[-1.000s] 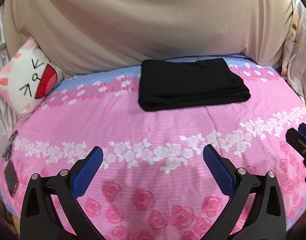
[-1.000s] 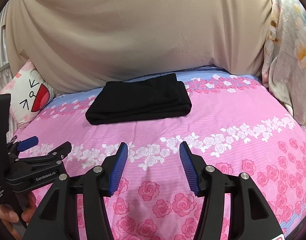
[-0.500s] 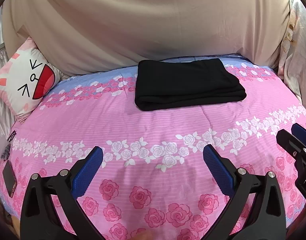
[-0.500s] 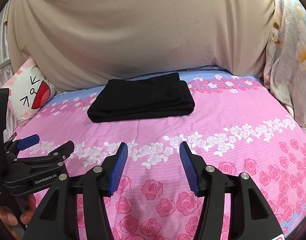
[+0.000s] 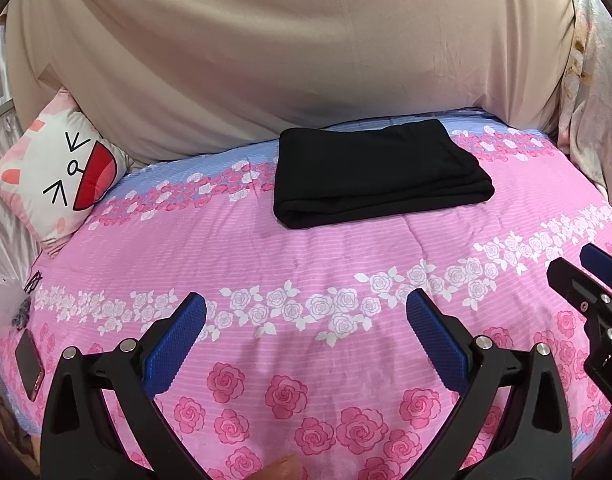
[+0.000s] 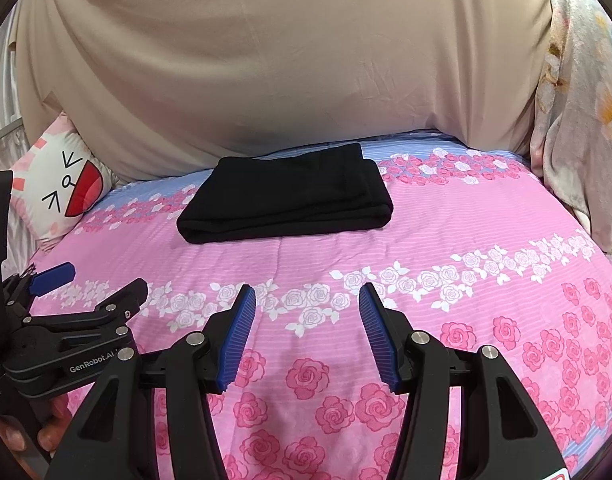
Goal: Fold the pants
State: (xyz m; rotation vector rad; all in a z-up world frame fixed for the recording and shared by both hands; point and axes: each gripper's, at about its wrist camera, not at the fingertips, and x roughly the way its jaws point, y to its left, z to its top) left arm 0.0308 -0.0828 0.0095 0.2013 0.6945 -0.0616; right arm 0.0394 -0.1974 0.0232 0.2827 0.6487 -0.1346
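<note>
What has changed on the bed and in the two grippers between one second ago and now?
Nothing visibly changed. The folded black pants lie at the same place on the pink bedspread, near its far edge. The left gripper and the right gripper stay open and empty above the bedspread, apart from the pants.

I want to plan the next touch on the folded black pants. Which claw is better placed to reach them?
Neither has a clear advantage. The left claw and the right claw are both open and empty, apart from the pants, which lie almost straight ahead of each.
</note>
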